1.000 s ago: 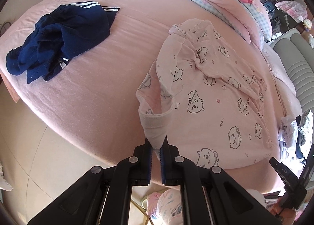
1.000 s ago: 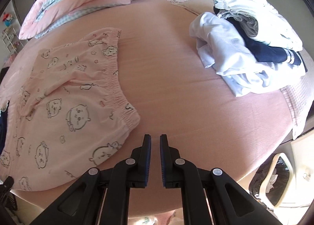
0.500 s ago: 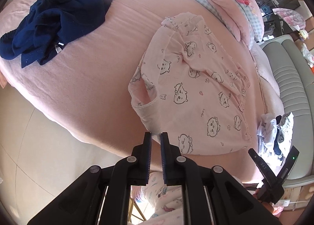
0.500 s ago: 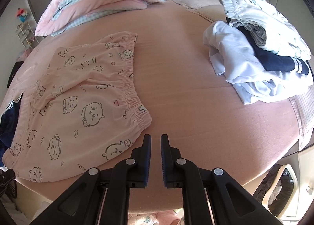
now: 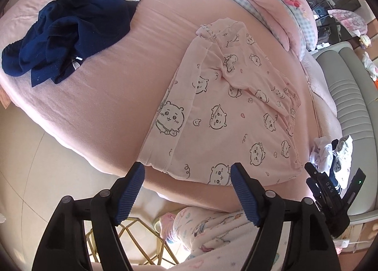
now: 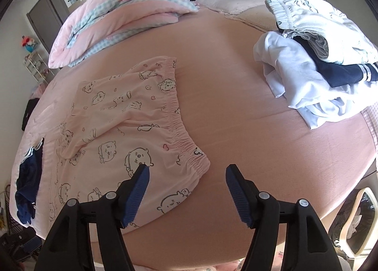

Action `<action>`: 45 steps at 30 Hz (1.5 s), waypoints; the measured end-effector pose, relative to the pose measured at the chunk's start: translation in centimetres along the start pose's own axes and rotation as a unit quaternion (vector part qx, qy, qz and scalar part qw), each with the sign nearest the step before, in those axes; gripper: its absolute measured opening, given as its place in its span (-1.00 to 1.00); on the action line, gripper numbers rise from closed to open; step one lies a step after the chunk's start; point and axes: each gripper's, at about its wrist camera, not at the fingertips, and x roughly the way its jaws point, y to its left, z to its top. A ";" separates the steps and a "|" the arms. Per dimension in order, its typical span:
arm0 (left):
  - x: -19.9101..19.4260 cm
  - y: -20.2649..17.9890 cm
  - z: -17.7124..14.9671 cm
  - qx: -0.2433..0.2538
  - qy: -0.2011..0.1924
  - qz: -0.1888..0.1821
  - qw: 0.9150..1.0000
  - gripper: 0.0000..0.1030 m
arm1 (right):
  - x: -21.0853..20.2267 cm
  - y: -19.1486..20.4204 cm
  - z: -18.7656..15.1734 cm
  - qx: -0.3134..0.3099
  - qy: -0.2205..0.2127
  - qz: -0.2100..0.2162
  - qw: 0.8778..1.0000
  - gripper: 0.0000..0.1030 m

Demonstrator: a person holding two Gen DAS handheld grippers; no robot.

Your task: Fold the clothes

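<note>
Where fingers [image 5: 133,188] spread wide, pink pajama pants [image 5: 226,115] just beyond, untouched.

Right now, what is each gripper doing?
Left gripper: open, holding nothing, just short of the pink pajama pants.
Right gripper: open, holding nothing.

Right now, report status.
Left gripper open, right gripper open, both empty. Pink pajama pants flat on bed, unfolded. Nothing in the way.

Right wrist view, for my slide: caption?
Open right gripper above pink bear-print pyjama shorts spread on pink bed.
</note>
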 end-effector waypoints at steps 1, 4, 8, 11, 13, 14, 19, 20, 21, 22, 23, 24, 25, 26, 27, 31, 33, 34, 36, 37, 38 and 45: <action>0.0 -0.2 0.1 0.010 -0.005 0.008 1.000 0.43 | 0.0 0.0 0.1 0.010 -0.002 0.010 1.000 0.30; -0.1 -0.8 0.6 0.037 -0.025 0.031 0.999 0.43 | -0.2 0.2 0.4 0.038 -0.015 0.041 0.998 0.30; 0.1 -1.4 1.9 0.063 -0.040 0.055 0.996 0.43 | 0.0 1.1 0.9 0.045 -0.025 0.044 0.998 0.30; 0.4 -1.5 3.1 0.074 -0.047 0.073 0.994 0.43 | 0.9 1.3 1.2 0.060 -0.015 0.054 0.997 0.30; 0.9 -1.2 3.6 0.077 -0.043 0.078 0.993 0.43 | 1.8 1.2 1.3 0.077 -0.002 0.065 0.995 0.30; 1.1 -1.0 3.6 0.074 -0.042 0.080 0.993 0.43 | 2.2 1.1 1.3 0.085 0.004 0.070 0.994 0.30; 1.6 -0.2 3.1 0.075 -0.043 0.101 0.991 0.43 | 3.1 0.4 1.4 0.115 0.020 0.080 0.990 0.30; 1.7 -0.2 2.9 0.084 -0.042 0.107 0.990 0.43 | 3.1 0.3 1.4 0.114 0.020 0.081 0.990 0.30; 1.8 -0.2 2.7 0.094 -0.041 0.114 0.988 0.43 | 3.0 0.2 1.4 0.114 0.021 0.081 0.990 0.30; 1.8 -0.3 2.5 0.107 -0.042 0.122 0.986 0.43 | 2.8 0.3 1.4 0.105 0.021 0.077 0.991 0.30; 1.8 -0.3 2.2 0.121 -0.045 0.132 0.983 0.43 | 2.6 0.4 1.5 0.093 0.020 0.070 0.993 0.30; 1.7 -0.5 2.0 0.141 -0.051 0.144 0.978 0.43 | 2.3 0.7 1.5 0.070 0.016 0.057 0.996 0.30; 1.5 -0.7 1.7 0.162 -0.057 0.156 0.973 0.43 | 2.0 1.1 1.5 0.044 0.011 0.040 0.998 0.30; 1.4 -0.9 1.5 0.183 -0.063 0.168 0.967 0.43 | 1.7 1.6 1.4 0.011 0.005 0.021 1.000 0.30; 1.4 -1.1 1.2 0.204 -0.068 0.179 0.960 0.43 | 1.5 2.0 1.1 -0.022 -0.003 0.003 1.000 0.30; 1.2 -1.3 0.2 0.268 -0.074 0.192 0.941 0.43 | 0.8 3.2 -0.5 -0.124 -0.023 -0.045 0.991 0.30; 1.4 -1.2 -0.3 0.291 -0.066 0.186 0.936 0.43 | 0.7 3.2 -1.2 -0.151 -0.021 -0.053 0.987 0.30; 1.4 -1.2 -0.6 0.301 -0.061 0.181 0.934 0.43 | 0.6 3.2 -1.5 -0.164 -0.022 -0.059 0.984 0.30; 1.4 -1.3 -1.1 0.320 -0.058 0.180 0.928 0.43 | 0.4 3.2 -1.9 -0.190 -0.027 -0.070 0.979 0.30; 1.4 -1.3 -1.4 0.329 -0.057 0.181 0.925 0.43 | 0.2 3.2 -2.2 -0.205 -0.029 -0.073 0.976 0.30; 1.4 -1.3 -1.6 0.338 -0.055 0.181 0.922 0.43 | 0.0 3.3 -2.4 -0.220 -0.030 -0.075 0.972 0.30; 1.3 -1.5 -3.4 0.400 -0.047 0.181 0.897 0.43 | -0.9 3.1 -3.7 -0.270 -0.023 -0.059 0.961 0.30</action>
